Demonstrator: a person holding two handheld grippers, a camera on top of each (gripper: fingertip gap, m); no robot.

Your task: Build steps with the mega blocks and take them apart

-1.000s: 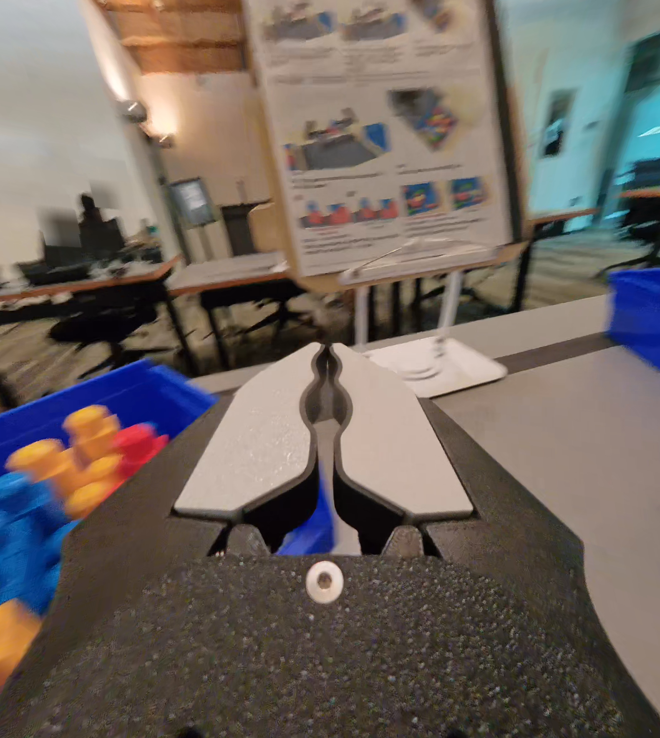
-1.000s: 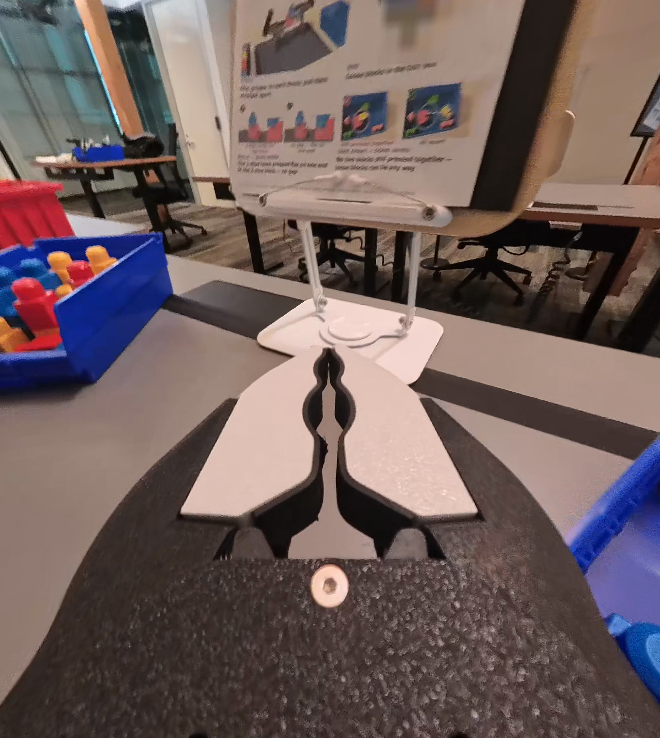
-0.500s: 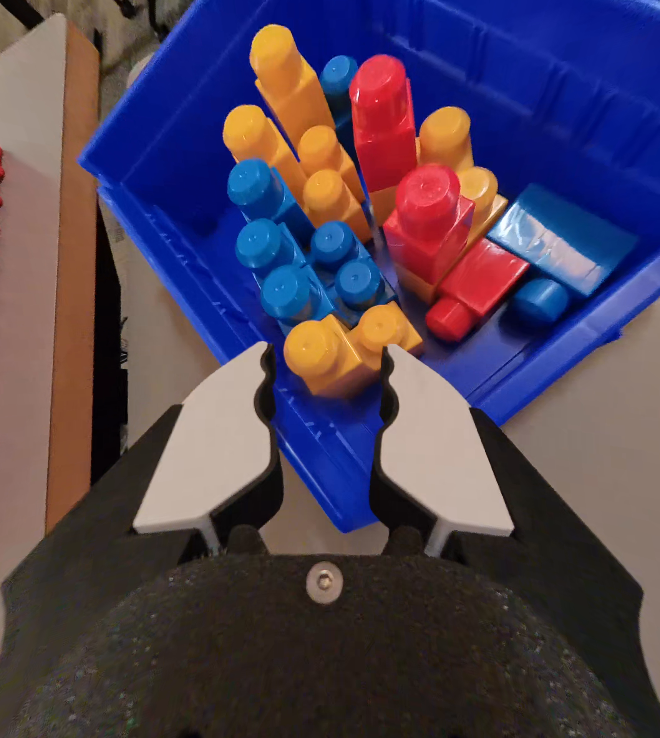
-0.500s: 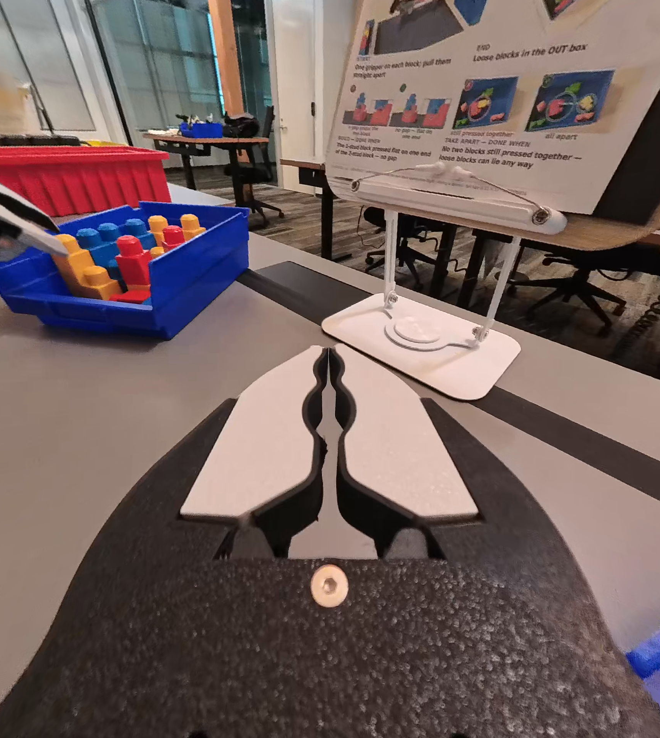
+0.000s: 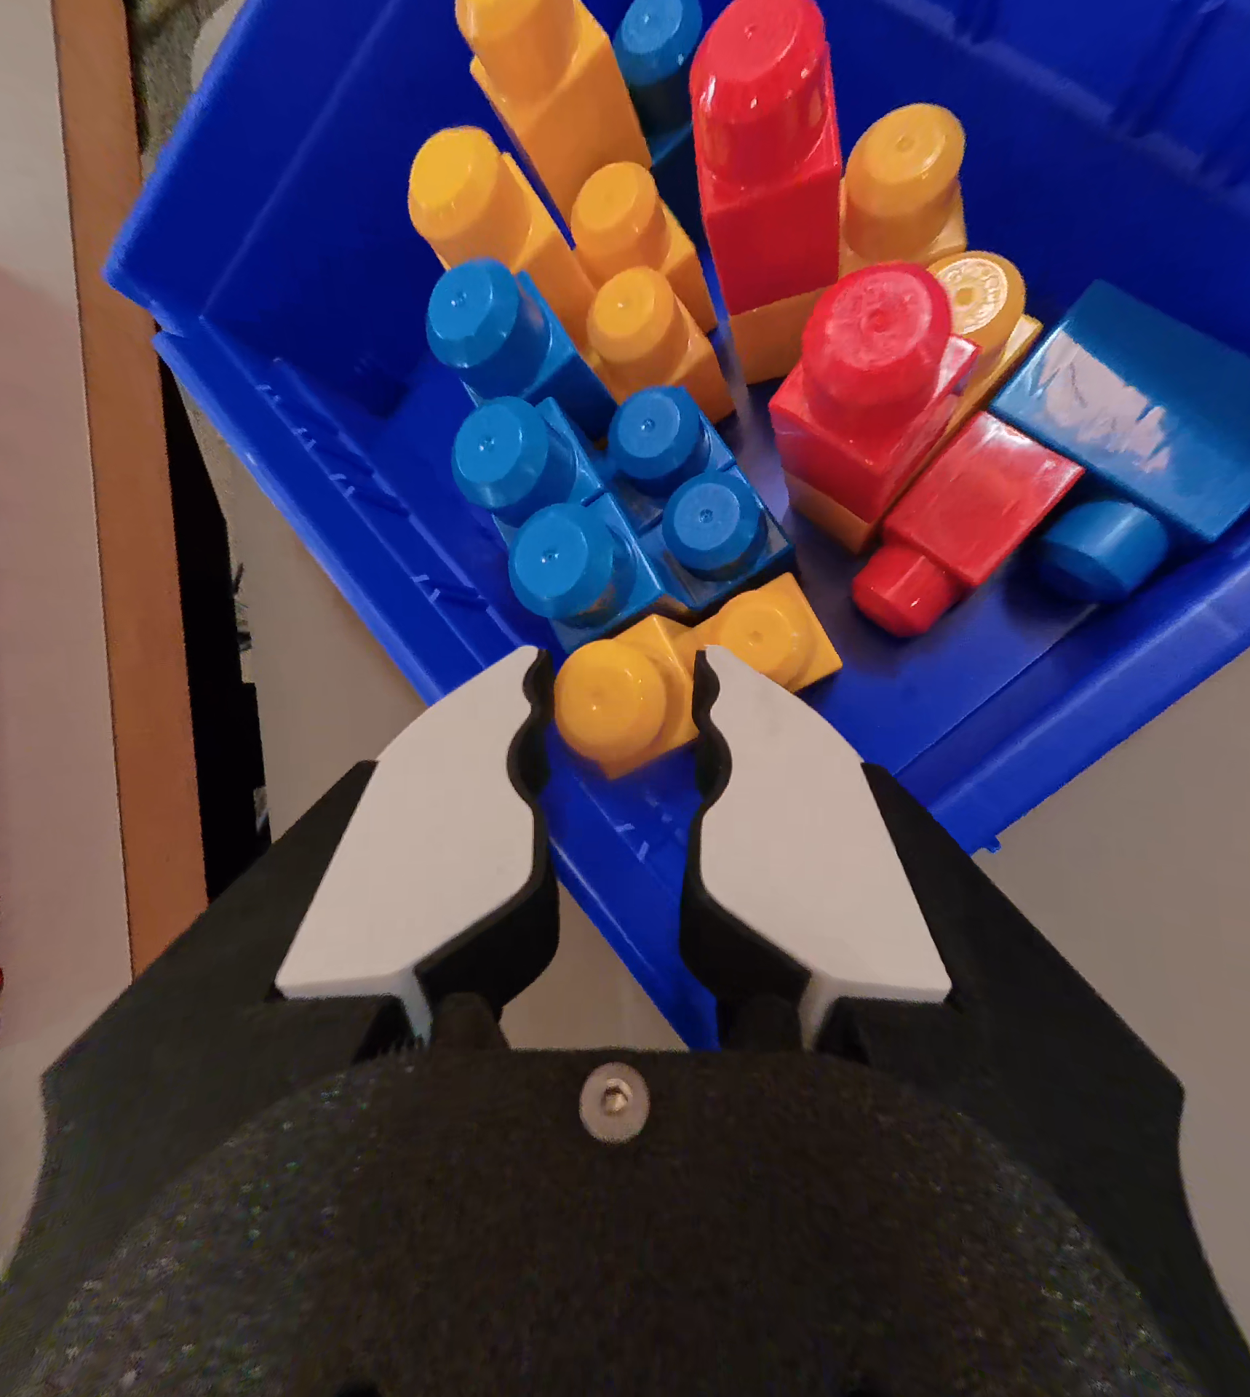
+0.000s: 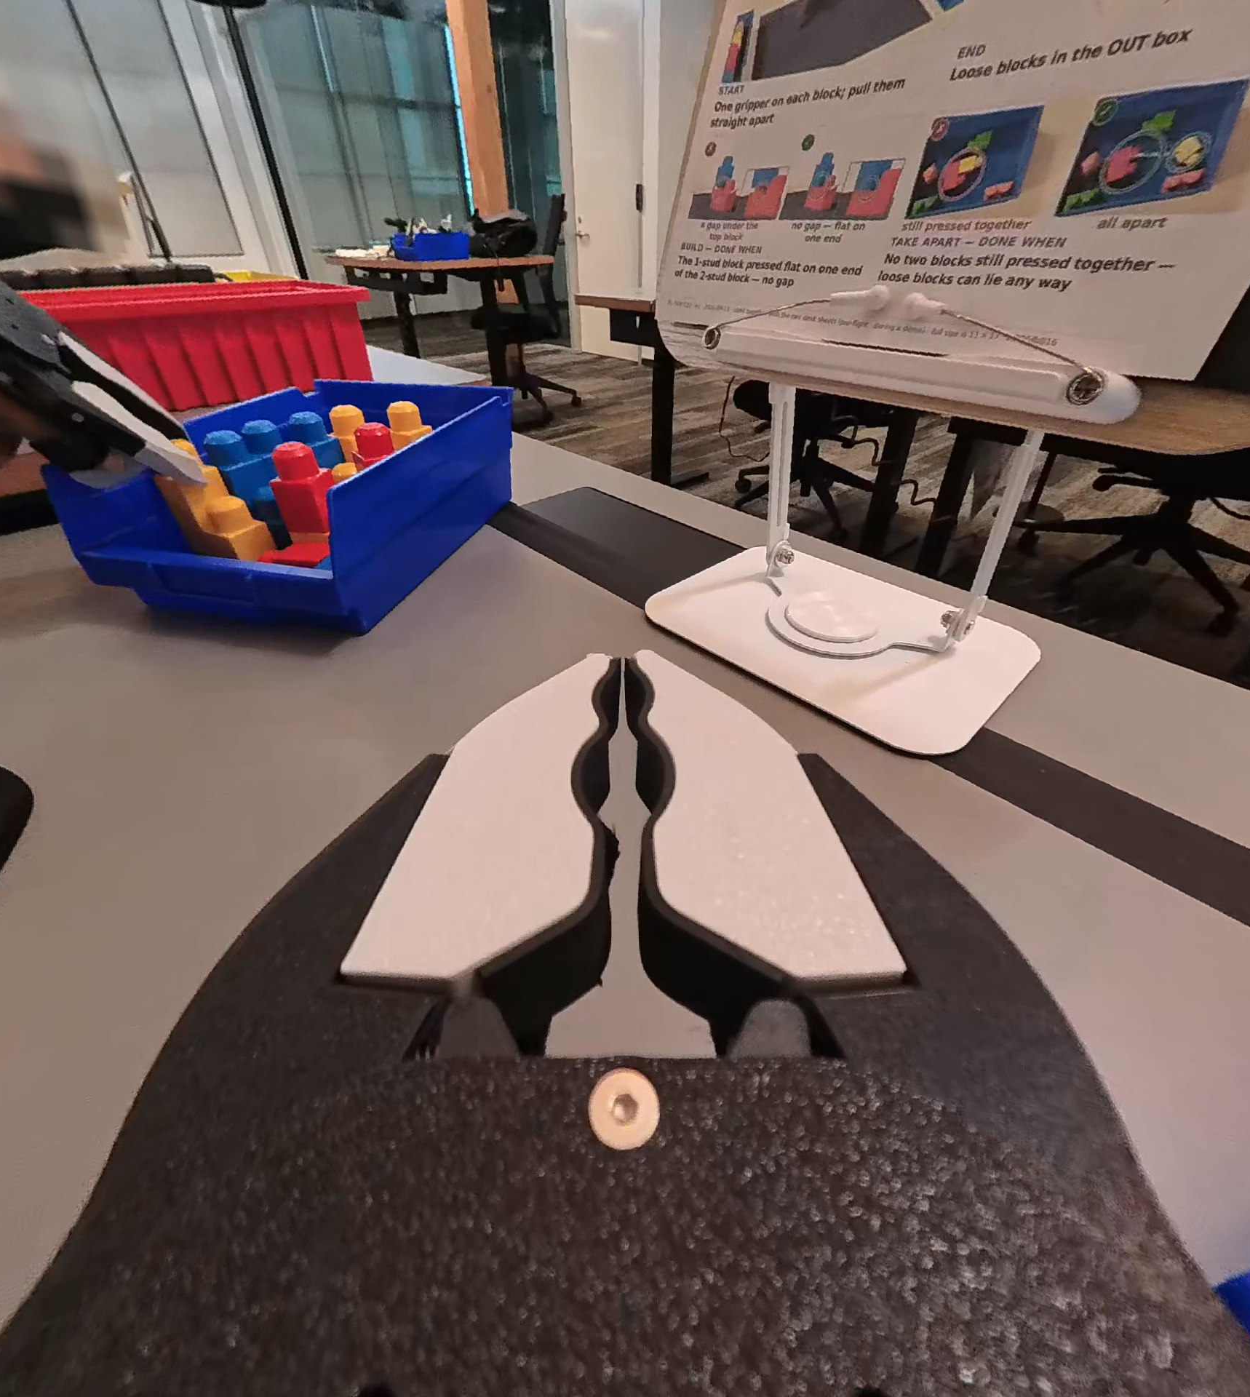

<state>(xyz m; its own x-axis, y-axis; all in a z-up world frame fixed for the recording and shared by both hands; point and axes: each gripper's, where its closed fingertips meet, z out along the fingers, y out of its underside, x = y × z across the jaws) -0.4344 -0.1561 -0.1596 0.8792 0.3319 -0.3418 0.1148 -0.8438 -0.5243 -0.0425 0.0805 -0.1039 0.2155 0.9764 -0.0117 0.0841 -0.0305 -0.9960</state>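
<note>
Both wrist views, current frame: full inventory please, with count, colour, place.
Bin: 1, blue, on the grey table, holding the blocks.
Yellow blocks: several, in the bin; the nearest one sits between the left fingers.
Blue blocks: several, in the middle of the bin; one lies on its side at the right.
Red blocks: about three, on the bin's right side; one lies on its side.
Crate: 1, red, ribbed, behind the bin.
Sign stand: 1, white, on the table, carrying an instruction sheet.
Table: 1, grey with a dark stripe.
Left hand-held gripper: fingers either side of the yellow block's peg; contact unclear.
Right hand-held gripper: shut, empty, over the table.
</note>
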